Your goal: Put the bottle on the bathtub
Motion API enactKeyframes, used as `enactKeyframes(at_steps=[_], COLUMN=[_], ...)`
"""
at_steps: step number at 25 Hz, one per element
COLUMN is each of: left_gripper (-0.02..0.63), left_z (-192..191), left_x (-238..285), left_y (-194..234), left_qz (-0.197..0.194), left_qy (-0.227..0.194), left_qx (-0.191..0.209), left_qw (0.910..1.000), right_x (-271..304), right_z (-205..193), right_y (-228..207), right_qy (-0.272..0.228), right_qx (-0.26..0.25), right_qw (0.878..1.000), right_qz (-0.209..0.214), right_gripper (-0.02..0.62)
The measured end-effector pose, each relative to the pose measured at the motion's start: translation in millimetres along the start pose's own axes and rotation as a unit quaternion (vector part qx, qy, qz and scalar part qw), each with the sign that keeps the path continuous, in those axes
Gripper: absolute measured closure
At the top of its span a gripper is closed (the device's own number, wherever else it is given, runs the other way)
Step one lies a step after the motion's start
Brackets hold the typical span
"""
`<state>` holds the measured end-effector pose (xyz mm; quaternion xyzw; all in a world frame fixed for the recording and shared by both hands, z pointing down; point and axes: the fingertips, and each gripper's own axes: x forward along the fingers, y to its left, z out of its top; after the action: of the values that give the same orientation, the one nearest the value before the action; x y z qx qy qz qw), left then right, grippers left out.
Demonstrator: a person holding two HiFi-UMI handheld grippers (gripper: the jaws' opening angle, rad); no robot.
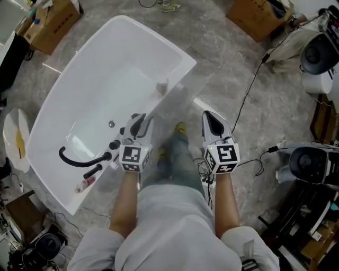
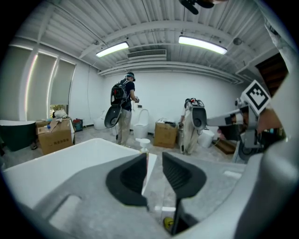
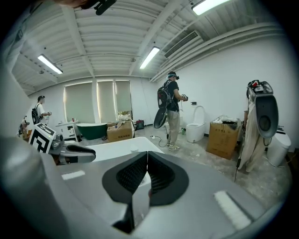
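A small white pump bottle stands upright on the near rim of the white bathtub. In the left gripper view the bottle shows beyond the jaws, clear of them. My left gripper hovers over the tub's rim, short of the bottle, and its jaws stand a little open with nothing between them. Over the grey floor beside the tub, my right gripper has its pads pressed together and holds nothing.
Inside the tub lie a black hose and a pink-tipped item. Cardboard boxes sit at the back. Cables and machines crowd the right. A person with a backpack stands far off.
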<state>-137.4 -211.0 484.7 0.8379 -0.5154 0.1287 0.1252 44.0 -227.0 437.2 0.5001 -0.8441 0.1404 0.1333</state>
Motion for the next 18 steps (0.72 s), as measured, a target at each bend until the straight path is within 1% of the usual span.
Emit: enactKeyframes(at_steps=[4,10,18], left_gripper=[0.517,0.553,0.607], left_z=[21,50,90], left_x=[-25,-58,-81], left_y=[-5,-9,-18], left_qz=[-0.001,0.007,0.009], left_qy=[-0.016,-0.029,-0.059], left_qx=[0.001,0.014,0.029], left_qw=[0.9999,0.9995,0.9978], right_x=[-25,-53,-82], right_z=[15,32,51], right_y=[15,29,33], right_qy=[-0.017,-0.038,-0.056], right_qx=[-0.004,-0.013,-0.029], right_qw=[1.000,0.999,0.998], right_qz=[-0.008,-0.015,-0.022], right_gripper=[0.592,0.592,0.592])
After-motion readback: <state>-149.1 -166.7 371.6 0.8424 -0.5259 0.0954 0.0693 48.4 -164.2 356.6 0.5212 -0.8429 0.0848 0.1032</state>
